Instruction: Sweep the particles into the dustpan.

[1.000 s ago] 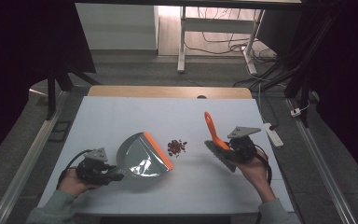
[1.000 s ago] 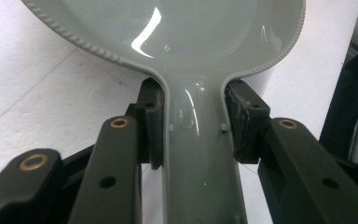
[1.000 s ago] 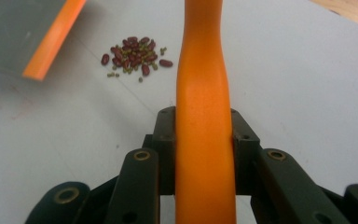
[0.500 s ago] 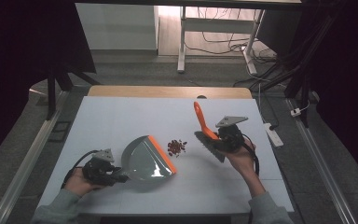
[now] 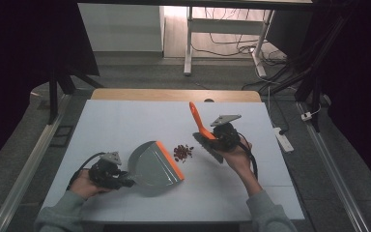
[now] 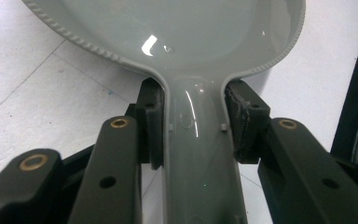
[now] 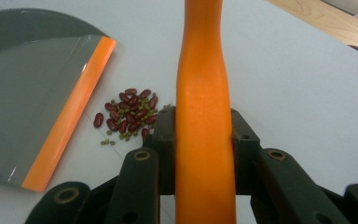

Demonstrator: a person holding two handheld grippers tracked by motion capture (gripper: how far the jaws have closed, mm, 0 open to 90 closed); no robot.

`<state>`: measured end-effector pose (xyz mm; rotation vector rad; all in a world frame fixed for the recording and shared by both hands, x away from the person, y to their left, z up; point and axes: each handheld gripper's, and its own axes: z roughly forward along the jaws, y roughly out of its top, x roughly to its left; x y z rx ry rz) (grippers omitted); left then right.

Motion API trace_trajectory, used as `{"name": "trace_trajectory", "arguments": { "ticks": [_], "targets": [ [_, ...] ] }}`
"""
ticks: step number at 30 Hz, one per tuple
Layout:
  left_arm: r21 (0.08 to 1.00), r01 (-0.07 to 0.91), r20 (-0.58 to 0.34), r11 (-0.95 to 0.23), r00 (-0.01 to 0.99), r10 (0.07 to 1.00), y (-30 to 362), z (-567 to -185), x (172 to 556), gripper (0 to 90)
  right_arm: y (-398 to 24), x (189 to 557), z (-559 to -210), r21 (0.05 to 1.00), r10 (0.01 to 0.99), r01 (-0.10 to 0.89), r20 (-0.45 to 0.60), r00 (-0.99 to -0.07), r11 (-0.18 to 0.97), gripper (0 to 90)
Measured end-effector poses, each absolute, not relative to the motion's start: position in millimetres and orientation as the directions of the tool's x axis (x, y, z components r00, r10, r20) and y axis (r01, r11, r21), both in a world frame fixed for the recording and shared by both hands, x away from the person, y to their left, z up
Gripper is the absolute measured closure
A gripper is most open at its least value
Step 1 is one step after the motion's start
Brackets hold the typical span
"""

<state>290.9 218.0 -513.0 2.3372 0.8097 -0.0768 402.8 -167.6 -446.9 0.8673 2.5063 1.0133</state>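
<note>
A grey dustpan (image 5: 150,166) with an orange front lip (image 5: 170,160) lies on the table; my left gripper (image 5: 125,182) is shut on its grey handle (image 6: 200,154) at the front left. A small heap of red and green beans (image 5: 183,152) lies just right of the lip, also seen as beans (image 7: 129,114) beside the dustpan (image 7: 28,93). My right gripper (image 5: 211,137) is shut on a hand brush with an orange handle (image 5: 196,119) that points up and back; its dark bristle head (image 5: 212,151) hangs just right of the beans. The orange handle (image 7: 204,140) sits clamped between the pads.
The pale table top (image 5: 125,121) has a wooden strip (image 5: 174,94) along its far edge. A white power strip (image 5: 282,137) lies off the right side. Desk legs and cables (image 5: 232,43) stand on the floor beyond.
My right gripper has carried the brush leftward toward the beans. The left gripper and the dustpan have stayed about where they were.
</note>
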Motion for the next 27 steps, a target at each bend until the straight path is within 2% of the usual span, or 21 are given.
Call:
{"name": "trace_trajectory", "arguments": {
  "ticks": [13,27],
  "targets": [
    [0.551,0.591,-0.276,-0.589,0.795,0.540,215.0,-514.3,292.5,61.8,-152.5,425.4,-459.3,0.682,0.639,0.441,-0.051,-0.767,0.583,70.2],
    [0.538,0.603,-0.293,-0.589,0.789,0.540,212.0,-514.9,297.5,61.8,-126.7,446.6,-461.0,0.653,0.620,0.407,-0.124,-0.775,0.639,70.3]
  ]
}}
